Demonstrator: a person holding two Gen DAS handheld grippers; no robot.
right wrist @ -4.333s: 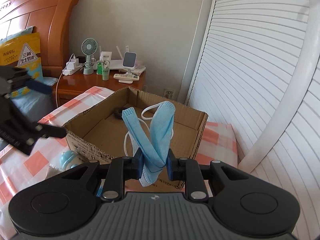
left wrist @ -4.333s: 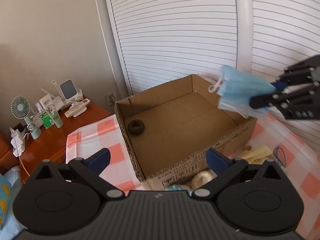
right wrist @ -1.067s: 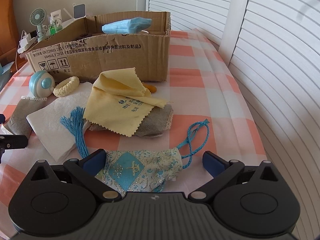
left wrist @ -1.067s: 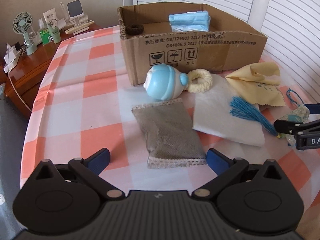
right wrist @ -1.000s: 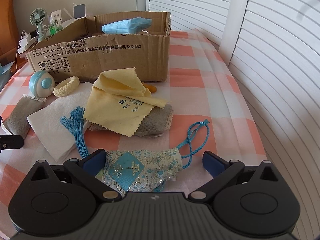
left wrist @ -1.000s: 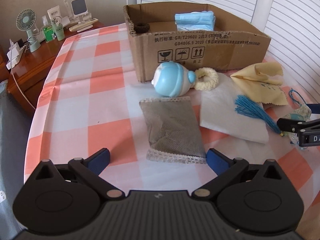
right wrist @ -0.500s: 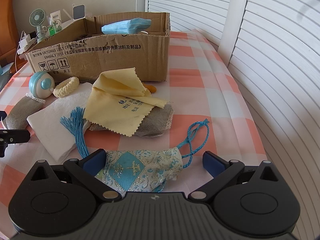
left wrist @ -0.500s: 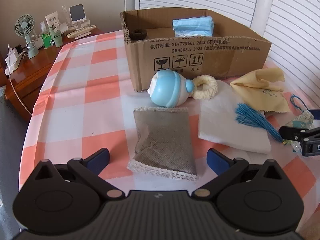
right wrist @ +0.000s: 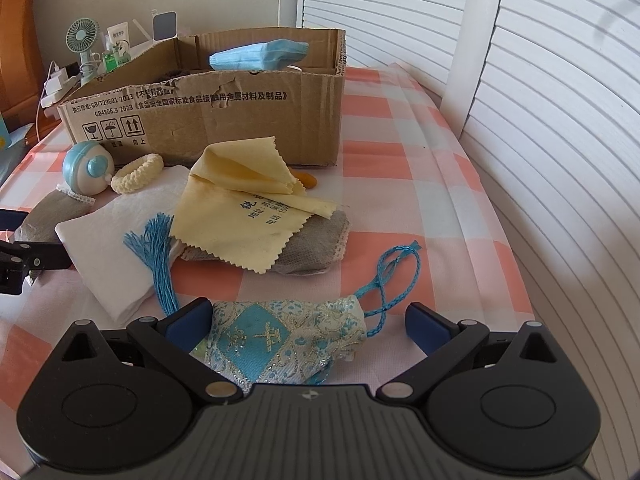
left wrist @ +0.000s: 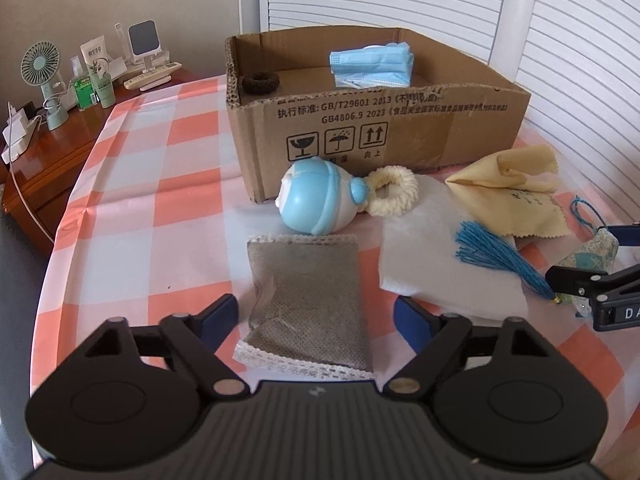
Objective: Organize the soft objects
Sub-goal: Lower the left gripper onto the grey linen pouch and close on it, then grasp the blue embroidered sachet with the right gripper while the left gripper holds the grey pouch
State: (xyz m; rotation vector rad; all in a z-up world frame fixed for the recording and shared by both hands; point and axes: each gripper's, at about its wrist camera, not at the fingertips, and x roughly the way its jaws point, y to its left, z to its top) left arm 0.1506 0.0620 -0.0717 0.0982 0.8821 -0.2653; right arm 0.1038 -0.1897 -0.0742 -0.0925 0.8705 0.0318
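Both tongs wide, nothing gripped. Left gripper (left wrist: 314, 314) straddles the grey mesh sachet (left wrist: 308, 300), right gripper (right wrist: 308, 322) straddles the brocade pouch (right wrist: 280, 338); both items flat on the checked cloth (left wrist: 160, 208), well short of the cardboard box (left wrist: 376, 120).

Imo: drop lower, pinch mid-body not the lace edge, lift clear of the box wall before release.

Watch: pouch cord (right wrist: 392, 276) and blue tassel (right wrist: 158, 256) can snag. White pad (left wrist: 444, 256) sits just beside the sachet. Rattle (left wrist: 316, 200), yellow cloth (right wrist: 244, 208) lie btwn grippers and box. Mask (left wrist: 370, 66), hair tie (left wrist: 260, 82) already in.
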